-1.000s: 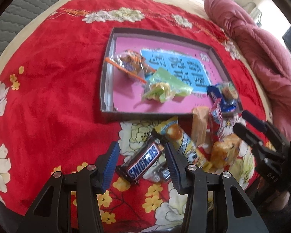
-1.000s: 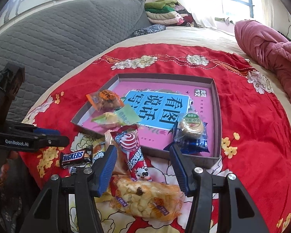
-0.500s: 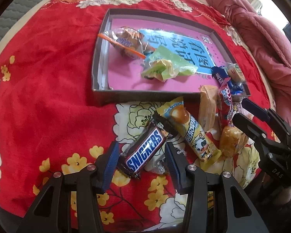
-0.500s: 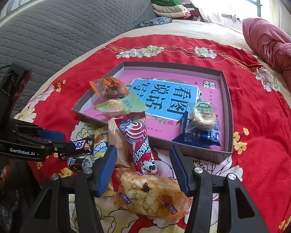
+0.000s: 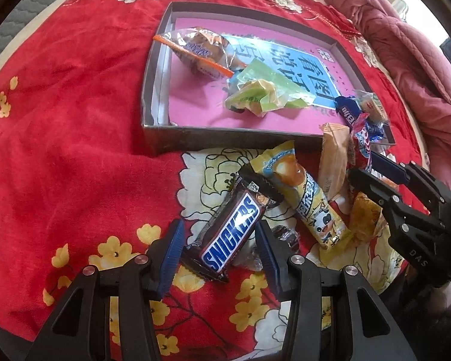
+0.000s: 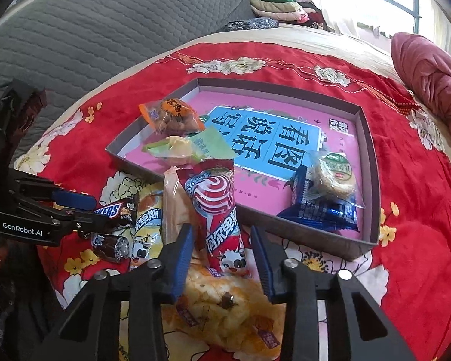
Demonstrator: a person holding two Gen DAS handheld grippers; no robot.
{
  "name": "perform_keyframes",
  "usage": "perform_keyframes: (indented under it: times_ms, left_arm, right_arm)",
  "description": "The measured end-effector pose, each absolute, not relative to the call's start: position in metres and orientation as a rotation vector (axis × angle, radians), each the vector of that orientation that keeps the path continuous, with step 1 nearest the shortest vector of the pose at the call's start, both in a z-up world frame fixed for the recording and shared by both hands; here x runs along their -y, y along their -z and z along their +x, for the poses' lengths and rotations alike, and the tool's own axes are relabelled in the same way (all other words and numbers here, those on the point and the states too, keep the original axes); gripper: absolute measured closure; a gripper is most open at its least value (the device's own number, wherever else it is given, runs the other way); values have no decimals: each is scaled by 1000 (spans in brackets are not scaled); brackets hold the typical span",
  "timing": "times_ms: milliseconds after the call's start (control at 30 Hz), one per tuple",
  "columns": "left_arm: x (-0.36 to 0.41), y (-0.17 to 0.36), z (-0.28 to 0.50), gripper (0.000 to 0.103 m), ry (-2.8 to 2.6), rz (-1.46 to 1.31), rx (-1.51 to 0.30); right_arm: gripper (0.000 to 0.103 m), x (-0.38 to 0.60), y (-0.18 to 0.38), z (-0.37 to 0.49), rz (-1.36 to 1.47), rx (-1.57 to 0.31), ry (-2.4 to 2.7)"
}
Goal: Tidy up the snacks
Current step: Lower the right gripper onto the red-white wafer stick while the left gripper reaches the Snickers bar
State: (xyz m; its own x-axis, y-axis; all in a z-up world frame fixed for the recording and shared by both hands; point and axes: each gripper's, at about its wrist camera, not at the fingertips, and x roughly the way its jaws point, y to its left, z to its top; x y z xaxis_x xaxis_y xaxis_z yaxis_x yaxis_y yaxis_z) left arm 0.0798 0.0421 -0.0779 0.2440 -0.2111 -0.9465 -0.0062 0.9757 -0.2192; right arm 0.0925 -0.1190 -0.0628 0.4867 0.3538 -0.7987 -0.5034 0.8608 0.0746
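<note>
- The Snickers bar (image 5: 233, 236) lies low in the centre of my left wrist view, slanting up to the right on the red floral blanket (image 5: 63, 138), its lower end between my fingers.
- My left gripper (image 5: 218, 242) is spread, one blue pad on each side of the bar; I cannot tell whether either pad touches the wrapper.
- A small dark wrapped candy (image 5: 285, 234) sits just right of the bar, beside my right-hand pad.
- The yellow cow-print packet (image 5: 306, 201) lies to the right, its top end touching the bar's upper end.
- In the right wrist view, the red swirl packet (image 6: 219, 210) fills the centre, its lower end between my right gripper (image 6: 221, 258), which is also spread.
- Under that gripper, at the bottom of the frame, lies a clear bag of puffed snack (image 6: 225, 307).
- The shallow box (image 6: 372, 162) with a pink floor takes the upper centre; inside are an orange bag (image 6: 171, 115) and a green packet (image 6: 186, 147) at its left, and a blue packet (image 6: 321, 207) with a round cake (image 6: 333, 174) on it at its right.
- A pink quilt (image 5: 406, 54) fills the upper right of the left wrist view.
</note>
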Motion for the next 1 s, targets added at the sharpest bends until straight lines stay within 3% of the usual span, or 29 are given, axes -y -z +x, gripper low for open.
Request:
perform_keyframes:
  times_ms: [200,767,867,1000]
  left_arm:
    - [-45,80,79,53,137,-199,-1319]
    - [-36,86,76,53,160,-175,-1274]
    - [-31,85,78,61,166,-159,-1260]
    - [-29,85,79,63,168,-160,-1252]
  right_arm:
    - [74,110,65,91,-198,-924,-563]
    - [78,108,63,93,-163,-910,-589]
    - [78,109,62,95,-149,-909,-589]
    - [78,113,59,96,-128,-901,-585]
